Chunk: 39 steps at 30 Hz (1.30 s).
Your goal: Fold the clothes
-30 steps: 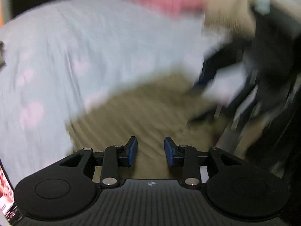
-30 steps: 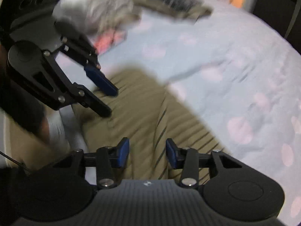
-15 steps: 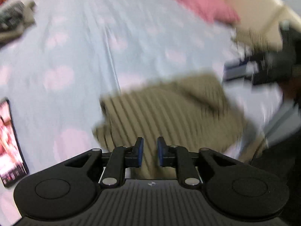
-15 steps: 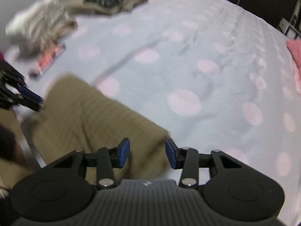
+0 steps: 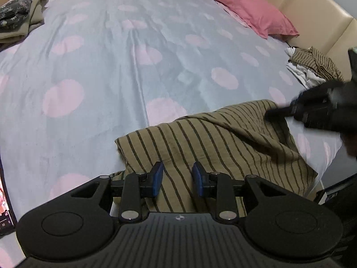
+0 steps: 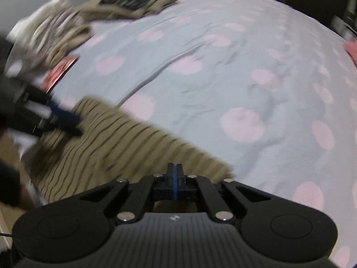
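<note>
Two grippers work at one striped olive garment [image 5: 214, 143], which lies bunched at the near edge of the bed [image 5: 125, 71]. The left gripper [image 5: 177, 176] hovers low over its near hem, fingers parted, holding nothing. The right gripper [image 6: 175, 179] has its pads pressed together; whether cloth is between them, I cannot tell. To fold well, I think each should pinch one corner and keep the edge taut. Only the left view is sharp, and it shows the pink pillow [image 5: 247, 14]; only the right view shows those closed pads.

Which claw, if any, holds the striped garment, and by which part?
Left claw is open, holding nothing. Right claw is shut at the striped garment's edge; an actual pinch cannot be told.
</note>
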### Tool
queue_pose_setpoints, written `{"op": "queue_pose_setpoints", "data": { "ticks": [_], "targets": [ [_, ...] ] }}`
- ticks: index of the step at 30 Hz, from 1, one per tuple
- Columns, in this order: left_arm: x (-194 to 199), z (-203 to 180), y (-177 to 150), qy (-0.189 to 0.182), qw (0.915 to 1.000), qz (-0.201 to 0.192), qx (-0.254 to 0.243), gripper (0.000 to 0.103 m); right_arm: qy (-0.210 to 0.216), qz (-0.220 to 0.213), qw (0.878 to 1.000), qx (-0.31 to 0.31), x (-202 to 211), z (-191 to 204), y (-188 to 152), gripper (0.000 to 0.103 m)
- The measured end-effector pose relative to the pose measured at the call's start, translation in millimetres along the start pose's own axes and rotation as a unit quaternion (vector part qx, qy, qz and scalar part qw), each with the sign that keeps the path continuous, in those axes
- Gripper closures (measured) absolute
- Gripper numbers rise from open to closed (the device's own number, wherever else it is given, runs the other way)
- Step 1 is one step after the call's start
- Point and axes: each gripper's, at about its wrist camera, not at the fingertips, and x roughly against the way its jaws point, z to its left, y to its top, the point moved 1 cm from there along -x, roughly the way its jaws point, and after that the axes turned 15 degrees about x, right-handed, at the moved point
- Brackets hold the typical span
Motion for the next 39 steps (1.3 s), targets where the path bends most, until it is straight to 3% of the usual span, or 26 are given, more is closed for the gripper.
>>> {"op": "queue_pose_setpoints", "data": {
  "ticks": [3, 4, 6, 7, 8, 9, 10, 11, 12, 13, 20, 26, 29, 30, 31, 32, 33, 34, 36, 37, 38, 39],
  "targets": [
    [5.0, 0.4, -1.4, -0.001, 1.0000, 0.000, 0.009, 0.076, -0.022, -0.014, 1.000, 0.000, 4.8, -21.0, -4.5, 0.103],
    [6.4, -0.3, -2.1, 0.000, 0.9999, -0.001, 0.010, 0.076, -0.016, -0.026, 0.999, 0.010, 6.4, -22.9, -5.5, 0.095],
    [6.2, -2.6, -2.5, 0.005, 1.0000, -0.003, 0.006, 0.076, 0.006, -0.050, 0.998, 0.037, 9.5, -13.8, -5.3, 0.064],
    [5.9, -3.8, -2.7, 0.007, 1.0000, -0.003, 0.003, 0.076, 0.010, -0.063, 0.997, 0.046, 10.0, -5.9, -5.0, 0.035],
    [5.8, -3.9, -2.7, 0.007, 1.0000, -0.004, 0.003, 0.076, 0.016, -0.078, 0.995, 0.057, 9.8, 3.8, -5.7, 0.026],
    [5.6, -3.8, -2.5, 0.007, 1.0000, -0.004, 0.004, 0.076, 0.022, -0.087, 0.993, 0.072, 5.3, 14.1, -6.4, 0.027],
    [5.7, -3.2, -2.7, 0.007, 1.0000, -0.003, 0.004, 0.076, 0.030, -0.074, 0.993, 0.088, -4.1, 22.5, -6.4, 0.035],
    [5.8, -2.5, -3.0, 0.006, 1.0000, -0.003, 0.005, 0.076, 0.039, -0.050, 0.993, 0.104, -15.8, 30.4, -8.7, 0.067],
    [5.9, -1.8, -3.2, 0.005, 1.0000, -0.003, 0.005, 0.076, 0.045, -0.028, 0.992, 0.118, -26.0, 37.0, -10.8, 0.085],
    [6.0, -1.0, -3.4, 0.005, 1.0000, -0.002, 0.005, 0.076, 0.040, -0.021, 0.992, 0.116, -29.3, 37.8, -11.7, 0.098],
    [7.4, 3.3, -5.1, 0.001, 1.0000, -0.001, 0.009, 0.076, 0.016, -0.042, 0.999, -0.010, -4.8, -3.0, -1.3, 0.103],
    [8.0, 4.5, -5.8, 0.003, 1.0000, 0.000, 0.009, 0.076, -0.095, -0.010, 0.995, -0.017, -3.8, -25.6, -11.1, 0.103],
    [8.6, 4.1, -5.7, 0.004, 1.0000, 0.001, 0.009, 0.076, -0.070, -0.022, 0.996, -0.059, -3.5, -39.0, -21.3, 0.100],
    [8.8, 3.7, -5.7, 0.004, 0.9999, 0.001, 0.009, 0.076, -0.051, -0.037, 0.995, -0.072, -1.7, -40.0, -22.2, 0.097],
    [8.2, 3.9, -6.0, 0.005, 0.9999, 0.000, 0.009, 0.076, -0.036, -0.052, 0.995, -0.083, 0.3, -39.9, -22.7, 0.085],
    [8.0, 3.8, -6.2, 0.006, 0.9999, 0.000, 0.009, 0.076, -0.036, -0.067, 0.994, -0.081, 3.3, -35.7, -21.8, 0.053],
    [8.1, 3.9, -6.4, 0.005, 0.9999, 0.000, 0.009, 0.076, -0.036, -0.082, 0.993, -0.073, 6.7, -30.1, -20.3, 0.042],
    [8.3, 4.1, -6.6, 0.005, 0.9999, 0.000, 0.009, 0.076, -0.035, -0.092, 0.993, -0.067, 8.7, -25.6, -19.2, 0.039],
    [8.6, 5.0, -6.7, 0.004, 0.9999, 0.000, 0.011, 0.076, -0.025, -0.070, 0.995, -0.069, 2.8, -24.4, -20.3, 0.042],
    [8.7, 5.5, -6.7, 0.003, 0.9999, 0.000, 0.012, 0.076, -0.020, -0.059, 0.996, -0.070, -0.2, -23.8, -20.9, 0.060],
    [8.8, 6.0, -6.4, 0.001, 0.9999, 0.001, 0.011, 0.076, -0.015, -0.048, 0.996, -0.071, -3.1, -23.2, -21.5, 0.086],
    [8.9, 6.3, -6.4, 0.000, 0.9999, 0.000, 0.011, 0.076, -0.010, -0.037, 0.997, -0.072, -6.1, -22.6, -22.1, 0.092]
  ]
}}
